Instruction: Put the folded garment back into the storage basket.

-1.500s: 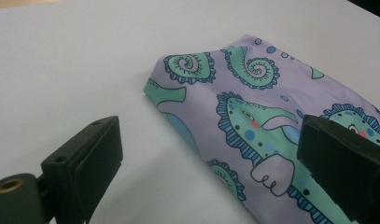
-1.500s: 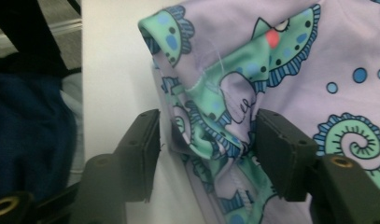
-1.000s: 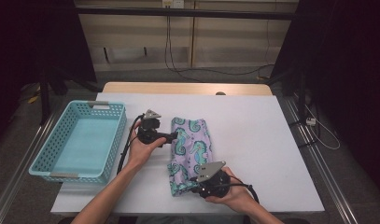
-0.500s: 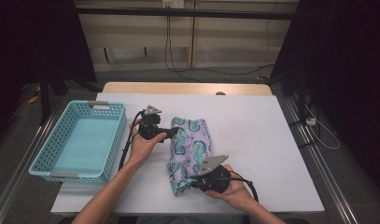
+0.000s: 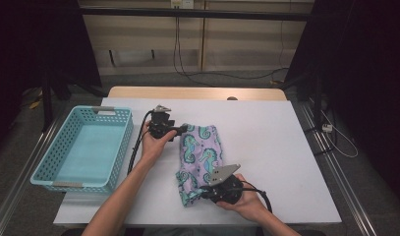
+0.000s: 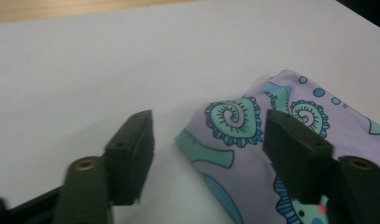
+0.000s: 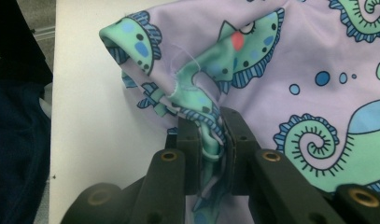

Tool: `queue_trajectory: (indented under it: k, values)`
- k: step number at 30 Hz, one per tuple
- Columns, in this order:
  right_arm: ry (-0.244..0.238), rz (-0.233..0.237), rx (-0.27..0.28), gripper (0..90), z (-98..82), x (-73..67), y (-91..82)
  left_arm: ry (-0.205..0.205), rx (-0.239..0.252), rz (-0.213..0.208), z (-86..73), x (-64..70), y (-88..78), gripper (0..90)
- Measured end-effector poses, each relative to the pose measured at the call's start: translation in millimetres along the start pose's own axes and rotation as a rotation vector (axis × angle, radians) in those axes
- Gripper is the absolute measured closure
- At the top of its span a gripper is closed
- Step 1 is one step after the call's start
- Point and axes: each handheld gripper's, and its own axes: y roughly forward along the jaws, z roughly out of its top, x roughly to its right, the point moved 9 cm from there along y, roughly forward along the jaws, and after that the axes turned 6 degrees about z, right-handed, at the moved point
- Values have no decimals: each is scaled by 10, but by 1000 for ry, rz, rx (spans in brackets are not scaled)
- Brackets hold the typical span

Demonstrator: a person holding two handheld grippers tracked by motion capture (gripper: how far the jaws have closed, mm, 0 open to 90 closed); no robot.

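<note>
A lilac cloth (image 5: 203, 152) printed with teal seahorses lies folded on the white table (image 5: 271, 132). My left gripper (image 5: 183, 129) is at the cloth's far left corner. In the left gripper view its jaws (image 6: 208, 135) straddle that corner of the cloth (image 6: 234, 116) with a gap on both sides; they have just been closing and do not press on it. At the cloth's near edge, my right gripper (image 5: 200, 192) is shut on a bunched fold. The right gripper view shows the pinched fabric (image 7: 295, 56) between its jaws (image 7: 211, 127).
A turquoise plastic basket (image 5: 46, 163) stands on the table's left side with nothing in it. A bare stretch of white tabletop lies to the right of the cloth. Cables trail from both grippers. The table's near edge (image 5: 187, 223) runs close under my right hand.
My left gripper has slid right up to the cloth's far corner, and its jaws stand narrower than before. The right gripper has kept still with its hold on the near edge.
</note>
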Motion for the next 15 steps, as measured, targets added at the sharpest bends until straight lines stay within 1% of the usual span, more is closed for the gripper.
queue_trajectory:
  k: [1,2,3,4,5,7,8,9,10,11,13,14,15]
  values:
    - [0,-1,-2,801,0,-1,-1,7,-7,2,3,5,31,393]
    - [-2,-2,0,801,-1,1,0,13,-16,4,1,4,59,428]
    - [-4,-2,-1,801,-2,1,-1,5,-19,1,1,7,89,459]
    - [-7,-5,-3,800,-3,0,-1,5,-29,-11,-12,9,113,485]
    - [-12,-9,-4,800,0,-5,1,3,-32,-10,-21,12,129,503]
    - [-15,-10,-7,800,-1,-6,1,21,-58,2,-71,19,165,524]
    - [-13,-8,-4,799,0,-4,2,44,-78,16,-107,6,178,525]
    - [-10,-7,-4,800,-1,-4,1,62,-83,20,-133,-4,190,525]
    - [-10,-6,-4,799,-1,-4,1,59,-82,19,-136,-9,187,526]
    - [-10,-6,-5,799,-1,-5,2,39,-71,19,-128,3,194,526]
    - [-8,-7,-4,799,-1,-5,2,53,-74,32,-131,11,197,527]
    - [-8,-8,-5,799,-1,-5,3,72,-81,40,-138,14,195,527]
    - [-8,-8,-4,799,0,-4,4,81,-79,52,-137,25,202,530]
